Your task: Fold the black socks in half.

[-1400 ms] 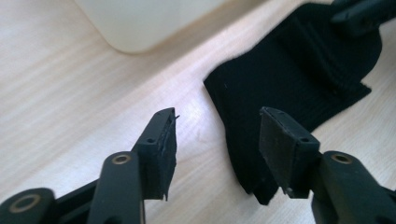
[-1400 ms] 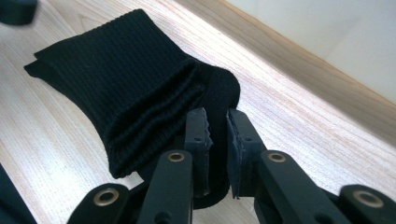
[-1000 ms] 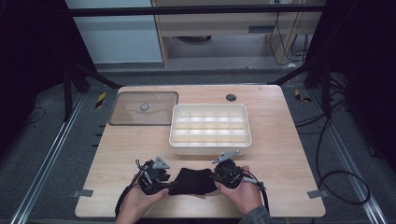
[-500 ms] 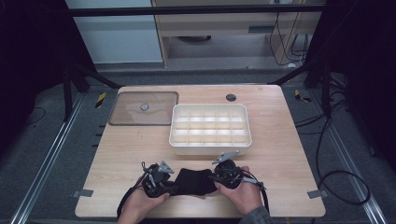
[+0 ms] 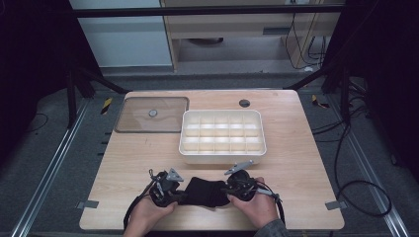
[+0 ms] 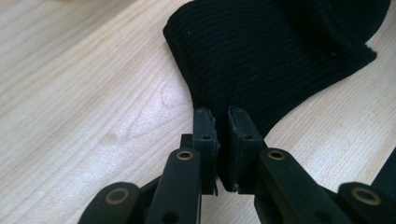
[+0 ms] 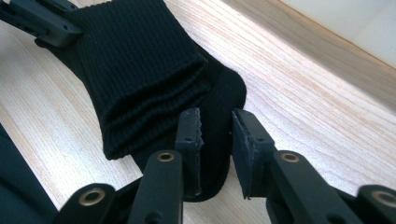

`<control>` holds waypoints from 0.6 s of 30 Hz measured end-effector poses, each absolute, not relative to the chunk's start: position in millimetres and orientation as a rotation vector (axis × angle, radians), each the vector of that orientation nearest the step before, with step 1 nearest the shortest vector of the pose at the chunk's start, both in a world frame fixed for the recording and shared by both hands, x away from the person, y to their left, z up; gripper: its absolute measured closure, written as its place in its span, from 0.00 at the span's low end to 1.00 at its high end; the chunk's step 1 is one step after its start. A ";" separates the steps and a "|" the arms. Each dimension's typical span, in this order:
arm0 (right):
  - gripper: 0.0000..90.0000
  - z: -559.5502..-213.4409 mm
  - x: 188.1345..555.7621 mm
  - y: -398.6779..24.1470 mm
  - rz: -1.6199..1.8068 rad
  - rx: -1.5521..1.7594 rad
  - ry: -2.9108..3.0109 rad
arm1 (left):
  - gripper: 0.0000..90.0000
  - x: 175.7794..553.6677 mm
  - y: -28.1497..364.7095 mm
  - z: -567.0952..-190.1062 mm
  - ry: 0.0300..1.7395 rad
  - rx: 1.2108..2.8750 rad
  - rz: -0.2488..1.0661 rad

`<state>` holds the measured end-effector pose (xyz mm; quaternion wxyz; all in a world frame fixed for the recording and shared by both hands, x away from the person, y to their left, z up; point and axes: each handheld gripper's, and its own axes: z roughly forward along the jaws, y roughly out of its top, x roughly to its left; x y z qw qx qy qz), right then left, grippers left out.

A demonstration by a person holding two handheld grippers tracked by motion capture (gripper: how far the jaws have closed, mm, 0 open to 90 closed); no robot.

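Note:
A folded black ribbed sock point(image 5: 205, 191) lies on the wooden table point(image 5: 296, 163) near its front edge, between my two grippers. My left gripper point(image 5: 179, 196) is at the sock's left end. In the left gripper view its jaws point(image 6: 222, 114) have just been closing and now pinch the edge of the sock point(image 6: 261, 51). My right gripper point(image 5: 225, 191) is at the sock's right end. In the right gripper view its jaws point(image 7: 217, 119) have just been opening and stand apart, with the sock's lower layer point(image 7: 219, 98) between them, unpressed. The left gripper point(image 7: 42, 21) shows at the sock's far end.
A white tray point(image 5: 222, 154) divided into several compartments sits just behind the hands. A clear lid point(image 5: 150, 114) with a small knob lies at the back left. A dark round hole point(image 5: 244, 103) is near the table's far edge.

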<state>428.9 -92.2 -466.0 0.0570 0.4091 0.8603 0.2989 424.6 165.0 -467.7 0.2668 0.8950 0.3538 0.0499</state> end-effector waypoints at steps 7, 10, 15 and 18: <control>0.71 -468.4 429.8 -93.7 0.900 1.261 2.609 | 0.92 426.5 164.7 -464.7 0.952 2.415 0.146; 0.69 -467.9 428.6 -92.9 0.899 1.268 2.606 | 0.92 426.4 165.8 -462.4 0.950 2.419 0.154; 0.64 -469.9 429.2 -94.5 0.895 1.282 2.589 | 0.92 426.7 167.7 -460.0 0.952 2.416 0.164; 0.60 -471.5 430.5 -95.3 0.900 1.302 2.589 | 0.92 427.7 169.3 -458.4 0.948 2.423 0.163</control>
